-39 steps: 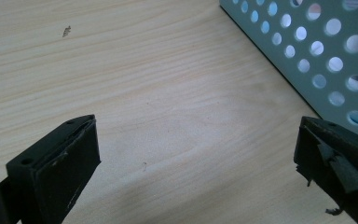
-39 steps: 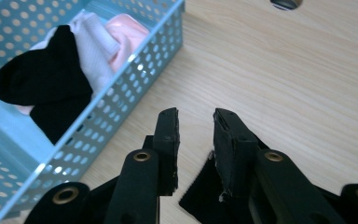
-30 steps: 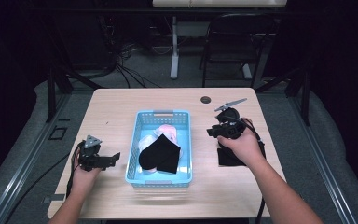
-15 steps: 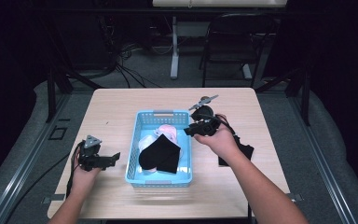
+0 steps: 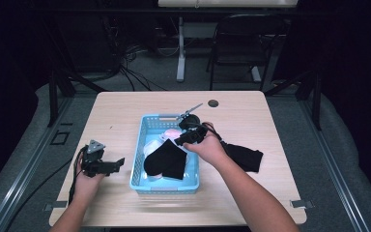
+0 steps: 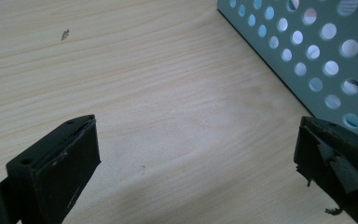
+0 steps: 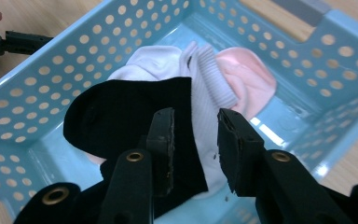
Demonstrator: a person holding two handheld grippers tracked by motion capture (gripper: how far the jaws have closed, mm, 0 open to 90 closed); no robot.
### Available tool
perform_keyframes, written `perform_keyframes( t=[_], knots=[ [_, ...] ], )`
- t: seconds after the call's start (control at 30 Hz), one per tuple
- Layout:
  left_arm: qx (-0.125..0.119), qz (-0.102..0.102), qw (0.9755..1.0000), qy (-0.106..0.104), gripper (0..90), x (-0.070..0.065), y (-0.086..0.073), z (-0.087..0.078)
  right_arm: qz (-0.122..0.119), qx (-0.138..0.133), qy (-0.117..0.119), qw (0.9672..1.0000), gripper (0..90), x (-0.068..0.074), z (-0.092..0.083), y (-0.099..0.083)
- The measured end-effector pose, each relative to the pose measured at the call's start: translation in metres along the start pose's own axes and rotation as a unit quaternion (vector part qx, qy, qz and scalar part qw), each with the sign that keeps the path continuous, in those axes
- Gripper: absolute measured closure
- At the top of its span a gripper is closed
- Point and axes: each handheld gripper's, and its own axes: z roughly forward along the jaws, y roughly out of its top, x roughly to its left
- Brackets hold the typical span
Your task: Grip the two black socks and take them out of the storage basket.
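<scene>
high view: right gripper (image 5: 187,137), a second ago beside the black sock on the table (image 5: 244,155), now hangs empty over the blue basket (image 5: 137,154), jaws parted above the socks (image 7: 135,107), suggesting another pick; left gripper (image 5: 107,166) rests spread.

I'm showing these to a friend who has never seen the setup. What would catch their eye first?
The blue basket in the middle of the table, holding a black sock laid over white and pink ones. The right gripper hangs over it, jaws slightly apart and empty. Another black sock lies on the table right of the basket.
</scene>
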Motion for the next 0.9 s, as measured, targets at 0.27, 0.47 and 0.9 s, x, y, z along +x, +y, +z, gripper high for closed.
perform_keyframes(
  t=[0.27, 0.47, 0.9],
  knots=[
    [-0.002, -0.001, 1.0, -0.001, 0.3, 0.0, 0.0, 0.0, -0.012, 0.016, 0.002, 0.9998, 65.1, 0.006, 0.021, 0.003],
    [-0.002, -0.001, 1.0, -0.001, 0.3, 0.0, 0.0, 0.0, -0.002, 0.023, -0.001, 0.9997, 65.1, 0.003, 0.032, 0.003],
    [-0.002, 0.0, 1.0, 0.0, 0.3, 0.0, 0.001, -0.001, -0.006, 0.048, -0.001, 0.9988, 67.4, 0.003, 0.037, 0.0]
  ],
)
